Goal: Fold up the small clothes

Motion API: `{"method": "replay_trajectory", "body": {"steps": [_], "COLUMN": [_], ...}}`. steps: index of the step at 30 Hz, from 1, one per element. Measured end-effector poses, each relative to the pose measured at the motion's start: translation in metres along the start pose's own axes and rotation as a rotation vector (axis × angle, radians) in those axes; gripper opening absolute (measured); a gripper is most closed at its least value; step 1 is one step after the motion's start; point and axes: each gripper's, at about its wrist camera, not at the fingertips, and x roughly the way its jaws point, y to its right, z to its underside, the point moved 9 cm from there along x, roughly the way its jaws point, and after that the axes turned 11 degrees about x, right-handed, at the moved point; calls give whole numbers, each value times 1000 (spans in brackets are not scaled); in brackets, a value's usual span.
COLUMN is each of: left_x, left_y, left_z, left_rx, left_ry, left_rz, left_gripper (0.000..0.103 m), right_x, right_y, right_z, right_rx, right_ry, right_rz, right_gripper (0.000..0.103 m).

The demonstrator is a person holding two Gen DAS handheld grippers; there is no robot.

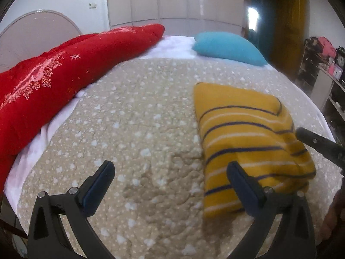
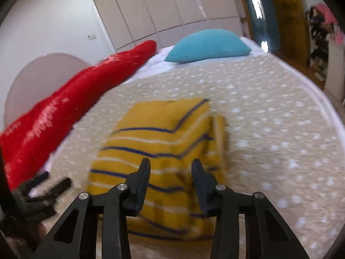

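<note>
Yellow striped shirt [image 2: 159, 155] lies folded mid-bed [image 1: 129, 112]; left gripper [image 1: 170, 183] and right gripper [image 2: 170, 172] hover spread, empty. Press edges flat, gently.

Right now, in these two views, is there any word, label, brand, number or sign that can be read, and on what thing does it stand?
None can be read.
Red quilt: pale embroidery, a pattern only, with no letters.
Wall plate: too small and blurred to tell.
Yellow striped garment: stripes only, no label in view.
Shelf items: too blurred to read.
</note>
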Motion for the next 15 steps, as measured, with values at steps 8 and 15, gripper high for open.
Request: {"method": "replay_trajectory", "body": {"steps": [8, 15], "left_x": [-23, -47], "left_y": [-28, -10], "left_z": [40, 39], "left_rx": [-97, -62], "left_ry": [16, 54], "left_rz": [-22, -44], "left_gripper": [103, 103], "right_x": [18, -21], "right_y": [4, 32], "right_z": [37, 64], "right_rx": [-33, 78], "right_ry": [-46, -7], "right_rz": [82, 81], "right_gripper": [44, 52]}}
